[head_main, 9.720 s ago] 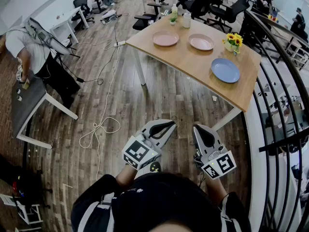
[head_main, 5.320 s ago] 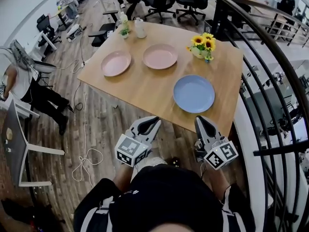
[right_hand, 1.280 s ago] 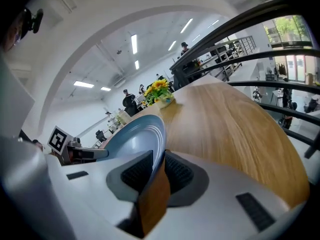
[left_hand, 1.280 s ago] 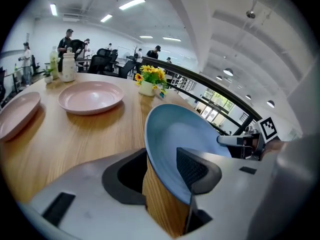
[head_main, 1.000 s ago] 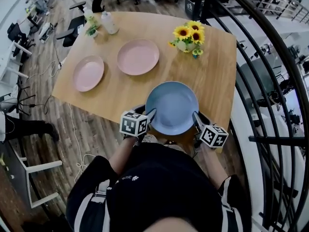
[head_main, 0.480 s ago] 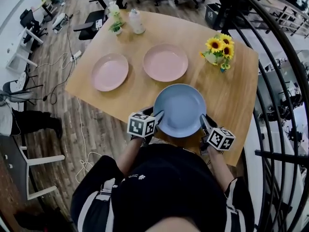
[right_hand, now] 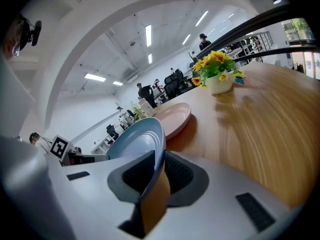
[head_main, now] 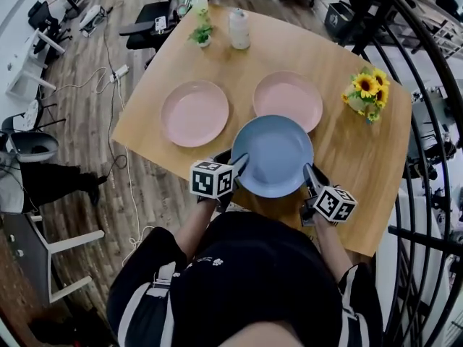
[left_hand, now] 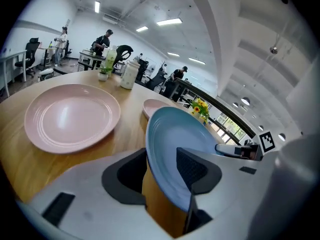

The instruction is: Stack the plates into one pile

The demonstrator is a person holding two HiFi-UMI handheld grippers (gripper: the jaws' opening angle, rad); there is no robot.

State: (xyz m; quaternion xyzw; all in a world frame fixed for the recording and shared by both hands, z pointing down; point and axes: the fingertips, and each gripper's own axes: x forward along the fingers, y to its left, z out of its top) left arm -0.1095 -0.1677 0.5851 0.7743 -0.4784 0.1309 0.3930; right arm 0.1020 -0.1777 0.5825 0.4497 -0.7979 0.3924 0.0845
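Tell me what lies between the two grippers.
The blue plate, clamped at opposite rims by the left gripper and right gripper; the head view shows it.

Open-plan office — black swivel chairs beyond the wooden table, white desks to its left, strip lights overhead.

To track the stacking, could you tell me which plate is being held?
The blue plate, its rim clamped by the left gripper and right gripper; the pink plates lie on the table.

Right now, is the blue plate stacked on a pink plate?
Not stacked: the left gripper and right gripper clamp the blue plate by its rim.
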